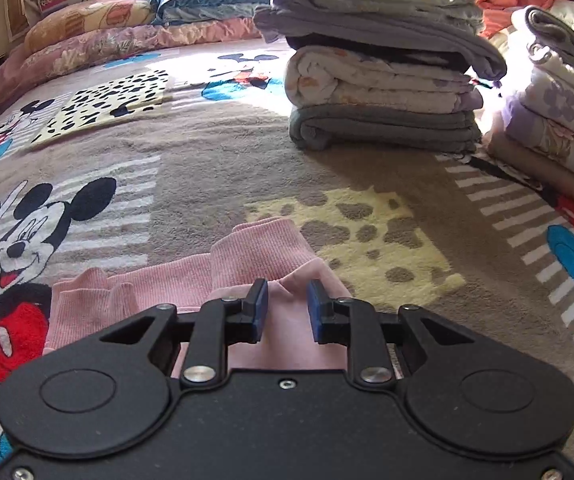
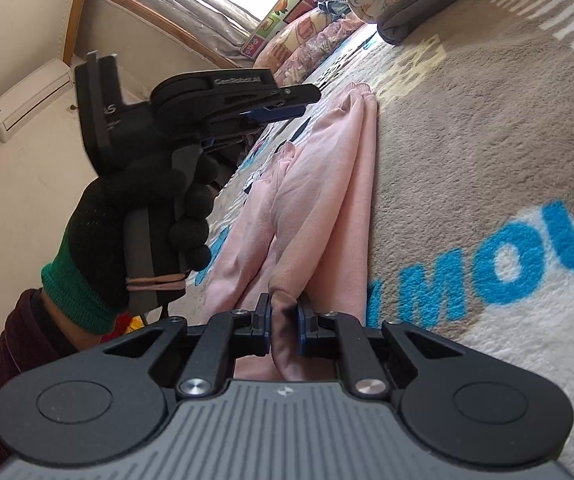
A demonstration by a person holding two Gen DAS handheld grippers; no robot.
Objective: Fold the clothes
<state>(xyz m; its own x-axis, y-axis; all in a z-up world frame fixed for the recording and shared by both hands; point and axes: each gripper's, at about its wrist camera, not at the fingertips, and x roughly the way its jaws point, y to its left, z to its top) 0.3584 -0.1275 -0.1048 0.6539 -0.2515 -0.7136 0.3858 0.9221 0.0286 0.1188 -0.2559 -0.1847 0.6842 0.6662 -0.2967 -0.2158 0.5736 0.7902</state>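
A pink garment [image 1: 223, 276] lies on the cartoon-mouse blanket [image 1: 215, 168], folded lengthwise; its ribbed cuffs point away from me. My left gripper [image 1: 287, 300] hovers just above its near part, jaws open and empty. In the right wrist view the same pink garment [image 2: 327, 200] stretches away along the blanket [image 2: 487, 140]. My right gripper [image 2: 285, 312] is shut on a pinched fold of the pink fabric at its near end. The left gripper [image 2: 287, 106], held in a black-gloved hand, shows above the garment's far half.
A tall stack of folded grey and floral blankets [image 1: 383, 72] stands at the back right, with a second stack [image 1: 567, 112] at the far right. Pillows [image 1: 127, 40] and bedding line the far edge by the window. An air conditioner [image 2: 27, 100] hangs on the wall.
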